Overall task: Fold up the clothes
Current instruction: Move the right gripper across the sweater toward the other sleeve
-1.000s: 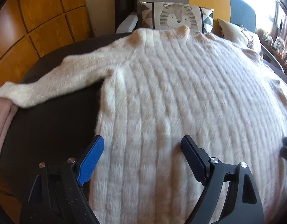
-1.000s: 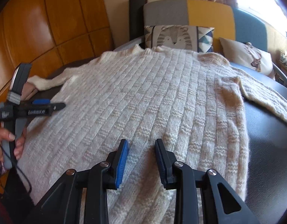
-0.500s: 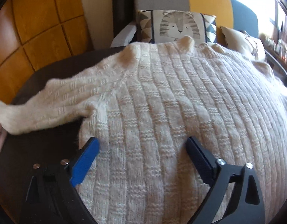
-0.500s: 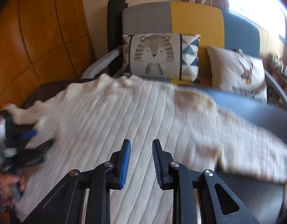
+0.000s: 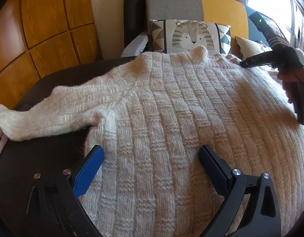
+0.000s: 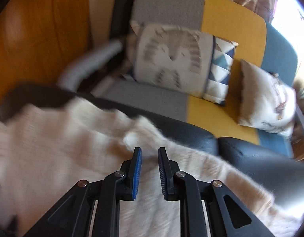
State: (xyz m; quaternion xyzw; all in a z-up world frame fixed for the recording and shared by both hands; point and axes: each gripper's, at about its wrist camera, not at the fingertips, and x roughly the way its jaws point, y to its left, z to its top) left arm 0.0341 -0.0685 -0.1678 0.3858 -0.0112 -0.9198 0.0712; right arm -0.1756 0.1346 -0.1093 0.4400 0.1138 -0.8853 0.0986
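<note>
We are looking down at a cream knitted sweater (image 5: 171, 118) lying spread flat across a dark round table (image 5: 33, 154), its neck pointing toward a sofa (image 5: 221, 6) behind. One sleeve (image 5: 53, 112) is stretching out to the left, its cuff reaching the table's edge. Our left gripper (image 5: 151, 161) is hovering low over the sweater's lower body with its jaws standing as wide as they go, holding nothing; its blue-padded finger is sitting right at the sweater's left side edge. Our right gripper (image 6: 149, 165) is showing in a blurred view near the sweater's shoulder on the far right side, where the other sleeve (image 6: 221, 169) is trailing off; its jaws are closing, a narrow gap is remaining between the pads, and nothing is caught between them. A tiger-face cushion (image 5: 191, 36) is leaning on the sofa just beyond the collar.
</note>
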